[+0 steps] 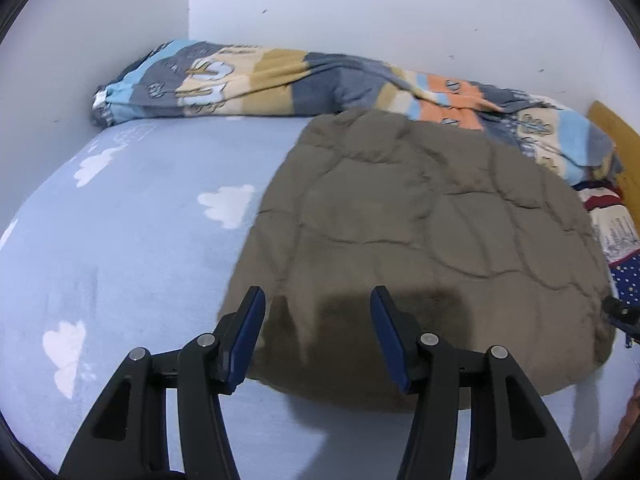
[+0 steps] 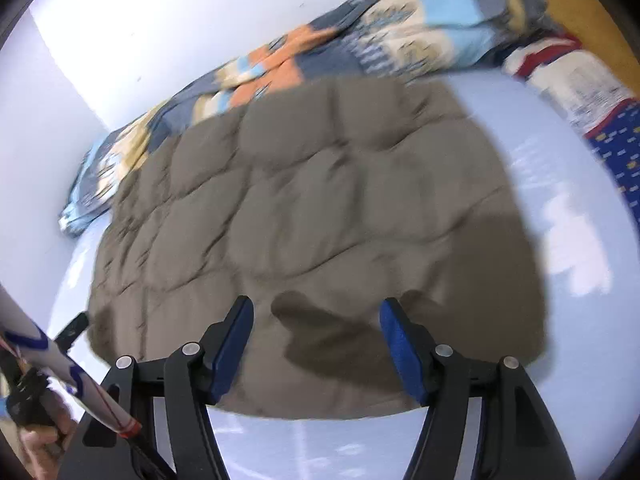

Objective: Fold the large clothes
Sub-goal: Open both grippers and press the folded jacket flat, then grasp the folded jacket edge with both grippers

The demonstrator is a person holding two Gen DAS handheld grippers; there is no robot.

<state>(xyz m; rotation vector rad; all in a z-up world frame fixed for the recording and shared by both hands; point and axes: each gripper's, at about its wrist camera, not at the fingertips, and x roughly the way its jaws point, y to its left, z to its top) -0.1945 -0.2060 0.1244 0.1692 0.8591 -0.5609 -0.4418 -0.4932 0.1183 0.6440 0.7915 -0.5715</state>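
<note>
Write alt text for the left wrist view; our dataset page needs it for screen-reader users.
The open left gripper hovers over the near edge of a brown quilted garment lying flat on a light blue cloud-print bedsheet, nothing between its blue pads. A rumpled patchwork blanket lies along the white wall behind.

A large quilted garment — dull olive-brown, puffy, stitched into rounded panels — lies spread flat on the bed's pale blue cloud-print sheet. Its far edge reaches the rumpled patterned blanket along the wall — its near edge lies rounded.
</note>
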